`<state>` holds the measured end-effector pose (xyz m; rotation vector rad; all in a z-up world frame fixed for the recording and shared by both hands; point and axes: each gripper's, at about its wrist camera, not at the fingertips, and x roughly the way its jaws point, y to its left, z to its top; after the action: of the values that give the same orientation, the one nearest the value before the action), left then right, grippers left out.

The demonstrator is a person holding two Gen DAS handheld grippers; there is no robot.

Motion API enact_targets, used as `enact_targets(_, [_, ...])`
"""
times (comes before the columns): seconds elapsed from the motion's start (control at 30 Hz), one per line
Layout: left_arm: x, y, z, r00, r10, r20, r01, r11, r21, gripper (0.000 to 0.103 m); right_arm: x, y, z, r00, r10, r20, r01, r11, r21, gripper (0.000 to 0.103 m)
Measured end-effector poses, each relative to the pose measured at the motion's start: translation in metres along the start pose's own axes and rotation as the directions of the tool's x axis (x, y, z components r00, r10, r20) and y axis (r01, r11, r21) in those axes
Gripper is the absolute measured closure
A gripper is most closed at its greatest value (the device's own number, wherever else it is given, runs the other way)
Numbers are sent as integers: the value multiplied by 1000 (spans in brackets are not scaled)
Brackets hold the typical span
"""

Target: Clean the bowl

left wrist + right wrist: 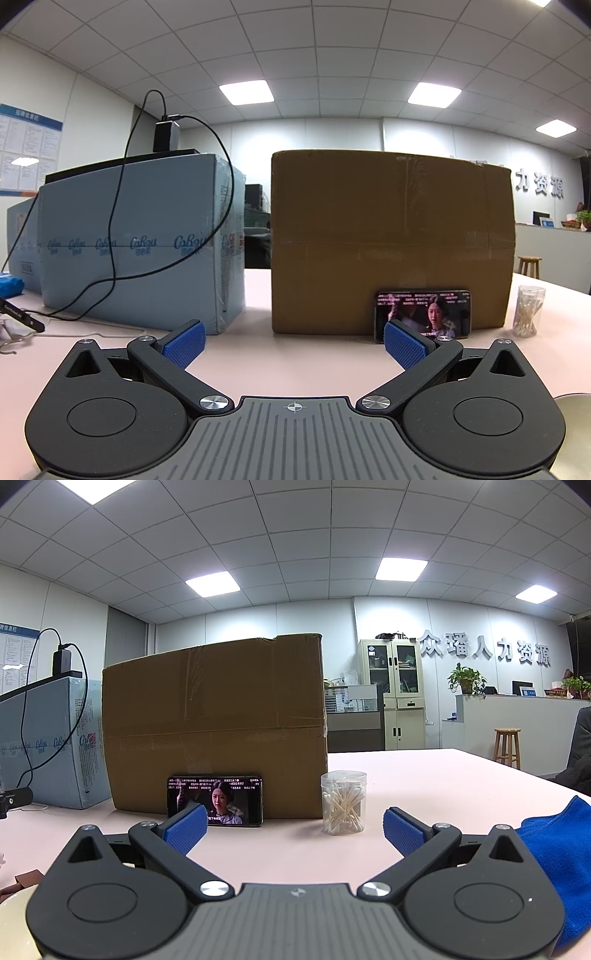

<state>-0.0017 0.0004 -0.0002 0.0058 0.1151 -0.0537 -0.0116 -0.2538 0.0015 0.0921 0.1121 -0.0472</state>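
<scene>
My left gripper (294,341) is open and empty above the pink table (295,354), blue pads spread wide. A pale bowl rim (576,417) peeks out at the bottom right of the left wrist view. My right gripper (294,825) is open and empty too. The same pale bowl edge (14,919) shows at the bottom left of the right wrist view. A blue cloth (557,853) lies on the table just right of my right gripper. Most of the bowl is hidden behind the gripper bodies.
A brown cardboard box (391,240) and a light blue box (140,236) stand at the back. A phone (215,800) leans on the cardboard box. A clear jar of cotton swabs (343,803) stands beside it. Black cables (110,280) trail left.
</scene>
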Motion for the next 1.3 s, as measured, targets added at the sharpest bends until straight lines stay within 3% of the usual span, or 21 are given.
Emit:
enact_targets(0.37, [-5,-7,0,998,-63,-29,65,996,63,0,-7,-1,1,1000,7,11,-7,1000,5,0])
enact_targets(1.3, [-26,-20,-2,984,-81,-160,97,991,95,0,-20,0,1,994,104,35,-104,995,3,0])
